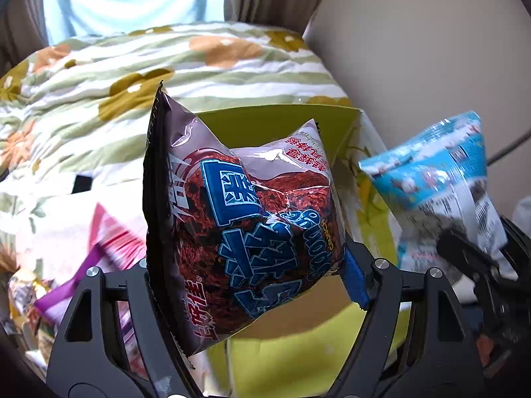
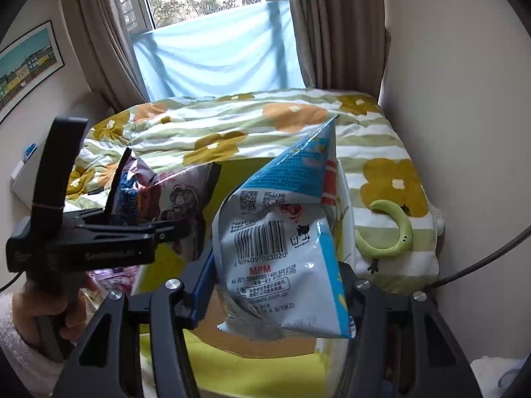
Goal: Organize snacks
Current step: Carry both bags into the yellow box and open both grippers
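My left gripper [image 1: 252, 265] is shut on a puffy dark-brown snack bag [image 1: 242, 219] with big blue characters, held upright above an open yellow-green box [image 1: 265, 122]. In the right wrist view this gripper [image 2: 181, 229] shows from the side with the brown bag [image 2: 166, 199], held by a hand in a fluffy white sleeve. My right gripper [image 2: 275, 275] is shut on a white-and-blue snack bag [image 2: 282, 242], barcode side toward me, also over the box [image 2: 232, 364]. That bag [image 1: 441, 182] appears blurred at the right of the left wrist view.
The box stands on a bed with a green-striped floral quilt [image 2: 232, 122]. Pink and purple snack packs [image 1: 109, 242] lie left of the box. A green crescent toy [image 2: 395, 232] rests on a pillow to the right. Curtains and a window are behind, a wall on the right.
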Demonstrator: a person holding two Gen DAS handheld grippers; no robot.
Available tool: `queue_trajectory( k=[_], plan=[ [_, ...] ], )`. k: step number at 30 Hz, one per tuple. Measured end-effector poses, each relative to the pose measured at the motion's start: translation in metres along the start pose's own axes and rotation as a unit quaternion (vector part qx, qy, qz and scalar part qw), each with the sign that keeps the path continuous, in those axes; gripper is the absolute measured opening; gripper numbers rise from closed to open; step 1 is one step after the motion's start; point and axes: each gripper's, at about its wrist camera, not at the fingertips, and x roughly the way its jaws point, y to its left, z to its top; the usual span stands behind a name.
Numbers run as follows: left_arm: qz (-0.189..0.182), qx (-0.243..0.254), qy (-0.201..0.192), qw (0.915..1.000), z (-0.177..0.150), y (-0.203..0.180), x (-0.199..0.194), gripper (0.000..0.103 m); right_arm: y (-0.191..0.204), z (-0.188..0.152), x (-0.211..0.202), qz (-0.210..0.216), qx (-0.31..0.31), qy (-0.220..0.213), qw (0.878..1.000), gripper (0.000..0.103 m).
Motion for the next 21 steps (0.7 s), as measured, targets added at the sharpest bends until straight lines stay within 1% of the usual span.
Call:
queue_trajectory(
  k=[1,3,4,5,6,9,12,17,21],
  plan=[
    [0.003,-0.002,0.006,1.0000,0.007,-0.001,0.013,0.075,-0.004,0.001,0.005,0.001,0.002,0.005,1.000,0.053],
    [0.009,-0.007,0.015,0.9998,0.019,-0.001,0.035,0.081,-0.014,0.002,0.014,0.005,0.010,0.017,1.000,0.053],
    [0.017,-0.006,0.018,0.9997,0.024,0.000,0.044,0.090,-0.017,0.002,0.017,0.007,0.013,0.020,1.000,0.053],
    [0.028,-0.004,0.019,0.9994,0.028,0.002,0.053,0.101,-0.019,0.002,0.021,0.007,0.016,0.025,1.000,0.053],
    [0.037,-0.001,0.018,0.9992,0.032,0.001,0.058,0.103,-0.021,0.002,0.024,0.007,0.017,0.028,0.999,0.053],
    [0.042,0.005,0.024,0.9988,0.034,0.010,0.066,0.103,-0.022,-0.001,0.030,-0.003,0.019,0.031,0.999,0.053],
    [0.045,0.009,0.030,0.9985,0.026,0.017,0.061,0.102,-0.023,-0.003,0.035,-0.006,0.027,0.035,0.999,0.053],
    [0.060,0.009,0.019,0.9980,0.007,0.025,0.033,0.102,-0.017,-0.001,0.044,-0.014,0.014,0.034,0.999,0.053],
    [0.053,-0.006,0.007,0.9985,-0.006,0.032,0.010,0.102,-0.019,0.008,0.054,0.005,0.035,0.026,0.999,0.054]
  ],
)
